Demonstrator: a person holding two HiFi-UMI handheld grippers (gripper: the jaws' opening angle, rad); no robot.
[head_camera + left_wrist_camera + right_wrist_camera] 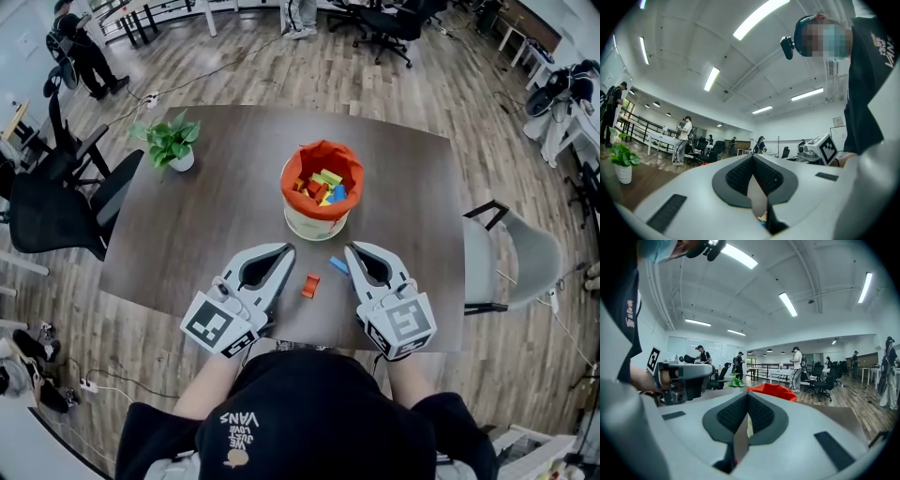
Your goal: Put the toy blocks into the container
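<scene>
Our left gripper and right gripper sit at the near side of the table, both with jaws pressed together and gripping nothing. Most toy blocks already lie in the orange-lined container. We see 2 still outside: a red block between the grippers and a blue block just beside the right gripper's tip. We judge the task nearly done.
</scene>
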